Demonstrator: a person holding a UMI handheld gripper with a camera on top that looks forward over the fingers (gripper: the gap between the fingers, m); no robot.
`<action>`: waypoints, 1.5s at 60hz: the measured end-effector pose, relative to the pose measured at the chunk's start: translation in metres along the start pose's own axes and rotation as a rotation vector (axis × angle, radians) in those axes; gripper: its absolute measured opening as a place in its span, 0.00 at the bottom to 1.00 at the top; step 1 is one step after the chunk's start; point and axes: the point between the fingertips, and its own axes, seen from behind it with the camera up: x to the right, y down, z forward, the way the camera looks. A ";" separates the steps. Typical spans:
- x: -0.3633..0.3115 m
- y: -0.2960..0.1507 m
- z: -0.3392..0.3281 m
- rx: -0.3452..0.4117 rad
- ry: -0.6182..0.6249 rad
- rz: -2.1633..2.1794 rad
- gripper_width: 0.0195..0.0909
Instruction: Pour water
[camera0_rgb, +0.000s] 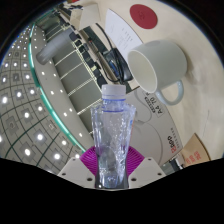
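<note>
Clear plastic bottle (116, 140) sits clamped btwn both pink pads (96, 160) of gripper (115, 170), cap end pointing fwd. Just beyond it, a white mug (160, 68) w/ its mouth facing the cap.

Bright, even light; fisheye-warped edges

The 1 camera is riding on the gripper (113, 165), looking forward along its 2 fingers, sitting very close to the bottle (113, 135) between them.
</note>
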 end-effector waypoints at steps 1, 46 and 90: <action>0.002 -0.003 0.003 -0.002 -0.009 0.035 0.18; -0.082 -0.053 -0.011 -0.058 0.197 -1.106 0.18; -0.005 -0.288 -0.076 0.019 0.605 -2.006 0.20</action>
